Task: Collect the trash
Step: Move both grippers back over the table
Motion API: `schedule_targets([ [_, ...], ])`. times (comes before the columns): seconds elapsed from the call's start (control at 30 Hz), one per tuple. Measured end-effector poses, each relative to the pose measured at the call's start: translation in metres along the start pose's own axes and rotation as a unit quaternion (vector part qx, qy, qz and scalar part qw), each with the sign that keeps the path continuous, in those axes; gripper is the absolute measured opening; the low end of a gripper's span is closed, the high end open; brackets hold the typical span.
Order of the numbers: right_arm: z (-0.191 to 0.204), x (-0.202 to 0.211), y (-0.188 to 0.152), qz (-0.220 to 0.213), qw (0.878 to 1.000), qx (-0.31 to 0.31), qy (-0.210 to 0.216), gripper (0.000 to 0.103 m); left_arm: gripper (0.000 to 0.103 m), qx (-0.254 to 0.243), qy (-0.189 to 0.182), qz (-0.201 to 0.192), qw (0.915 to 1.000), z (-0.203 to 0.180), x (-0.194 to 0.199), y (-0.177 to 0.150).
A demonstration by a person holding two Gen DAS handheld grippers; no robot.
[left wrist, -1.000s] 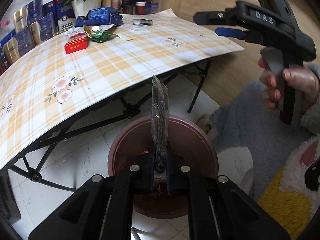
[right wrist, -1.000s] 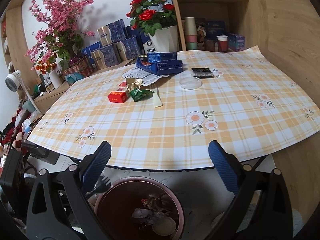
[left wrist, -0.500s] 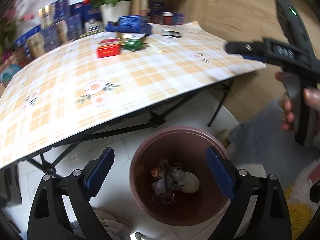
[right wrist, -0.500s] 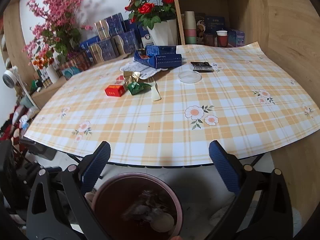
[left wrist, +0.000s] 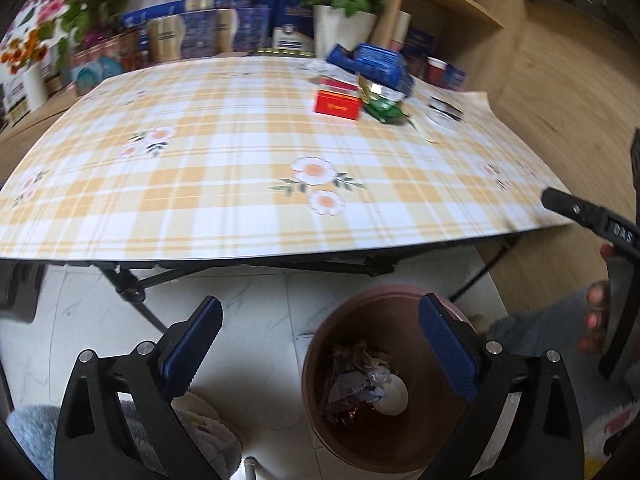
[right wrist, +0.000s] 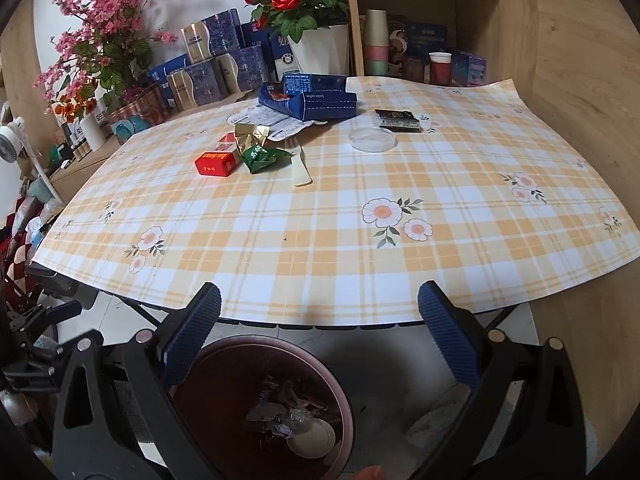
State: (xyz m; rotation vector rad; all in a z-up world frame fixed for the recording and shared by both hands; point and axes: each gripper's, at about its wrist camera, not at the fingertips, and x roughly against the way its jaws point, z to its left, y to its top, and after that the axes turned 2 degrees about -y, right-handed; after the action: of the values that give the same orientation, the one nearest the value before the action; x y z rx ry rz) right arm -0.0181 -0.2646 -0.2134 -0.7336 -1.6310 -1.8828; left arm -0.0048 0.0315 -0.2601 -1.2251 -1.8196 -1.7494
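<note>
left tongs opening, nearly full spread, nothing between the pads, hanging over the floor next to the brown bin. right tongs spread wide and empty, above the bin's near rim. bin sits on the floor under the worktop edge with crumpled wrappers and a white lid inside. trash on the worktop: red box, green wrapper, gold foil, torn blue carton, clear lid, dark packet.
</note>
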Motion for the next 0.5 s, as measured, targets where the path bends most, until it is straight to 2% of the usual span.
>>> schedule_targets([
  [0.37, -0.012, -0.009, 0.013, -0.009, 1.000, -0.001, 0.009, 0.097, 0.097, 0.007, 0.031, -0.013, 0.9994, 0.008, 0.005, 0.011],
  [0.5, -0.020, -0.019, 0.023, 0.015, 1.000, -0.007, 0.023, 0.097, 0.097, -0.001, 0.036, -0.028, 0.9990, 0.009, 0.010, 0.022],
])
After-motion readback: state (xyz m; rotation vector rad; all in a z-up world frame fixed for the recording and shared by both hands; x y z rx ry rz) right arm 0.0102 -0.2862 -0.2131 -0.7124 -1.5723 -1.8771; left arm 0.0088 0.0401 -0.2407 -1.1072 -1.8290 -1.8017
